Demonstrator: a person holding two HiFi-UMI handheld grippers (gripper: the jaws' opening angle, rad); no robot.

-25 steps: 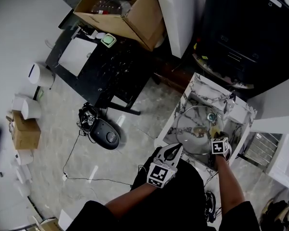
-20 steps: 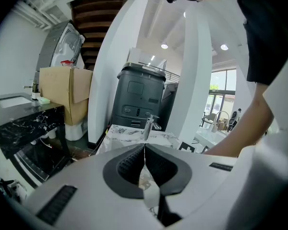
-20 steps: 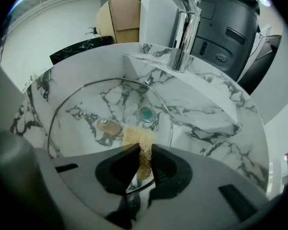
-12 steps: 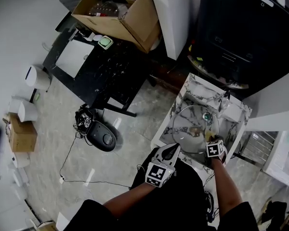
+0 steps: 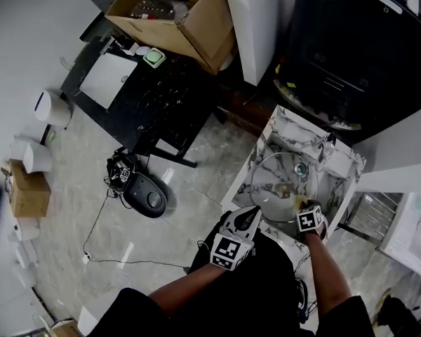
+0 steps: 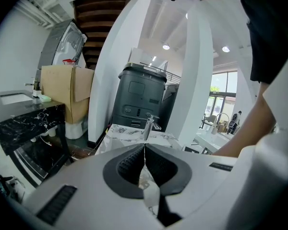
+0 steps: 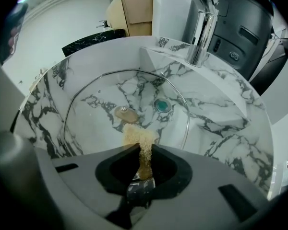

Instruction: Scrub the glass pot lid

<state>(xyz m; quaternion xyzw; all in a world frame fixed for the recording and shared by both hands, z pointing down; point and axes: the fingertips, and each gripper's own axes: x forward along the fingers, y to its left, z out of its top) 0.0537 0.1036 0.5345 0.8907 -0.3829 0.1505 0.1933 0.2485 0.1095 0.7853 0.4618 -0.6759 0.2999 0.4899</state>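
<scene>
The glass pot lid [image 7: 96, 110] lies inside the marble sink [image 7: 225, 128], its knob [image 7: 126, 114] facing up and the teal drain [image 7: 162, 105] showing through the glass beyond it. On its near part, just short of the knob, sits a tan scrubbing sponge [image 7: 140, 137], which the right gripper [image 7: 144, 150] pinches firmly between its jaws. We cannot tell whether the sponge presses on the glass or rides just above it.

The left gripper [image 6: 144, 147] waits at the sink's near edge, beside the lid's rim. Its jaws are closed tip to tip, and we see nothing held between them.

We judge the scrubbing to be under way rather than finished. The faucet [image 7: 201, 28] runs no water, we see no suds, and most of the glass away from the sponge shows no sign either way of having been worked.

Compared with a second ago, the right gripper has drawn back from the lid's far side toward the near rim, while the left gripper has hardly moved.
</scene>
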